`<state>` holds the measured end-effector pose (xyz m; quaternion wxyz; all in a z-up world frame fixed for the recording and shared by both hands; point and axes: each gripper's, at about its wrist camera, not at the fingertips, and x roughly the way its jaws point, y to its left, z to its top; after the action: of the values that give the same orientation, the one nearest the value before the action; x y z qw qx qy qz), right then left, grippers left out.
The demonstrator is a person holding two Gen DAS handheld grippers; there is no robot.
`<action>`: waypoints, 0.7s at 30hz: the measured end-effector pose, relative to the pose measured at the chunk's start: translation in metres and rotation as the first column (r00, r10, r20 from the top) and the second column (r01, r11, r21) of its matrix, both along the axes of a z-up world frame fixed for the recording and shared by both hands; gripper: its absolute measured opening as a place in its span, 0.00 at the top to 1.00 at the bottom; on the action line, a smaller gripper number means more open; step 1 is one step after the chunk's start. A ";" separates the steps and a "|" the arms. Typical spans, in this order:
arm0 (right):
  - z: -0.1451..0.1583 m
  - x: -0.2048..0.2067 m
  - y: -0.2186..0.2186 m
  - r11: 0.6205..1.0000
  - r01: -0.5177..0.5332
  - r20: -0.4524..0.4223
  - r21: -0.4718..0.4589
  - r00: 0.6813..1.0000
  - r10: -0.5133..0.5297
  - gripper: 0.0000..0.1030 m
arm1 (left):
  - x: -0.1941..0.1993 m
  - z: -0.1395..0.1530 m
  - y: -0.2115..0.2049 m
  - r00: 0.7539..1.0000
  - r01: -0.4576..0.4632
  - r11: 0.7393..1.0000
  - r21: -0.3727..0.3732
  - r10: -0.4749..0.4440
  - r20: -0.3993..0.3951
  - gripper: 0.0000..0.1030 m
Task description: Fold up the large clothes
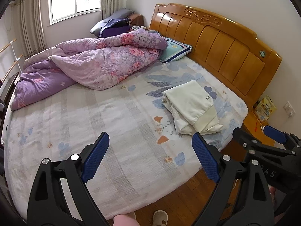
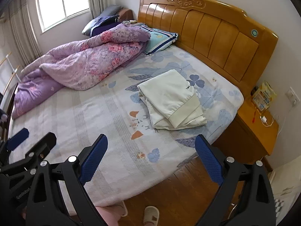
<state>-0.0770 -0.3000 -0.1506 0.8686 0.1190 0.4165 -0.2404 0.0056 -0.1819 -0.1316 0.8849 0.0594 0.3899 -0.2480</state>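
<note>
A cream-white garment [image 1: 191, 107] lies folded in a neat stack on the bed's near right part, close to the headboard; it also shows in the right wrist view [image 2: 171, 101]. My left gripper [image 1: 150, 156] is open and empty, held above the bed's near edge, short of the garment. My right gripper [image 2: 150, 158] is open and empty too, over the same edge. Each gripper shows at the side of the other's view: the right one [image 1: 270, 137] and the left one [image 2: 20, 137].
A crumpled purple floral quilt [image 1: 90, 64] covers the bed's far left. A teal pillow [image 1: 175, 50] leans by the wooden headboard [image 1: 216, 43]. A wooden nightstand [image 2: 259, 126] with a box and cables stands right of the bed. Slippers [image 2: 151, 214] are on the wood floor below.
</note>
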 end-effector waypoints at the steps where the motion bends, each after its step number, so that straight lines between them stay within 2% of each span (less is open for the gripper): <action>1: -0.002 0.001 0.000 1.000 -0.007 -0.005 -0.001 1.000 0.007 0.12 | 0.000 0.000 0.000 1.000 -0.003 1.000 0.001 0.003 0.000 0.13; 6: -0.010 0.002 0.000 1.000 -0.021 -0.018 0.016 1.000 0.021 0.12 | 0.004 -0.001 0.001 1.000 -0.009 1.000 -0.003 0.009 -0.011 0.13; 21: -0.004 0.001 0.000 1.000 -0.007 -0.008 -0.005 1.000 0.007 0.12 | 0.001 0.000 0.005 1.000 0.002 1.000 -0.016 -0.002 0.002 0.13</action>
<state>-0.0756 -0.2997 -0.1543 0.8682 0.1143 0.4197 -0.2388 0.0064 -0.1768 -0.1317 0.8853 0.0531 0.3872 -0.2520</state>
